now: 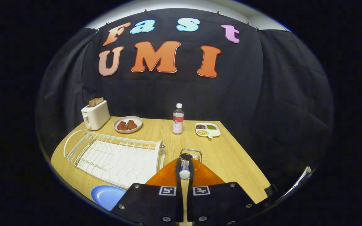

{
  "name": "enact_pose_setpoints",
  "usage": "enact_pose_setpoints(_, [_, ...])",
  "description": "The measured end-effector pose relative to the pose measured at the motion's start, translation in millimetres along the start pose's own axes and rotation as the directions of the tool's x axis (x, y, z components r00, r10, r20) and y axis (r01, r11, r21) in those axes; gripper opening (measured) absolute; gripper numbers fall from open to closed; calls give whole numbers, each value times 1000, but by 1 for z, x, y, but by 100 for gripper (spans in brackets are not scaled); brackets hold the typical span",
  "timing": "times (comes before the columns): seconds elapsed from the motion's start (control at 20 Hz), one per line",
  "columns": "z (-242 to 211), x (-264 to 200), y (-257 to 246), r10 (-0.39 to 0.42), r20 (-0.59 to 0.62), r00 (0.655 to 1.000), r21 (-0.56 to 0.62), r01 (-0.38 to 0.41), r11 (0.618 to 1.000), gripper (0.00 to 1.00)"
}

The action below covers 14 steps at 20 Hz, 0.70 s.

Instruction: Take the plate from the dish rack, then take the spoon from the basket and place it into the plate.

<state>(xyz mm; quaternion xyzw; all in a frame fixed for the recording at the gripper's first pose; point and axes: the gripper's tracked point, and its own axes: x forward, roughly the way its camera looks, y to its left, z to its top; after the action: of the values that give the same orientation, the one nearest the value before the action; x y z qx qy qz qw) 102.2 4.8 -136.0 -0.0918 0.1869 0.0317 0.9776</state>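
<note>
Jaws together, clamped on the spoon (pixel 184 168): its handle stands upright between the fingers (pixel 168 177), with the pale end showing just above the fingertips and a dark tip at the top. The gripper (pixel 184 175) is held over the worktop (pixel 231 157), with the small wire basket (pixel 191 153) just beyond the fingers.

Blue plate (pixel 107 196) lies flat on the worktop, already out of the dish rack (pixel 115 157), near the rack's front corner and to the left of the fingers, partly hidden by the left one. Rack looks bare.

Step in hand, as judged: carry the spoon to the plate.

How to do it well:
- Lift enough to clear the basket rim before going sideways; the spoon hangs close to it.
- Swing left and back toward the plate, staying clear of the rack's corner.
- Keep the grip firm; a thin handle can pivot between the pads.
- Lower until the spoon is near the plate's middle, then let go low, so it does not bounce or slide off the shallow rim.

Toaster (pixel 95 114), bottle (pixel 178 119) and both food dishes stand well apart, no hazard.
</note>
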Motion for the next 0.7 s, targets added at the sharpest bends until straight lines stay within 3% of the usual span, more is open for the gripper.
enact_pose_setpoints(0.2, [8,-42,25,56,15,998,32,-56,998,5])
enact_pose_setpoints(0.7, [3,-125,92,222,24,975,-54,-221,974,5])
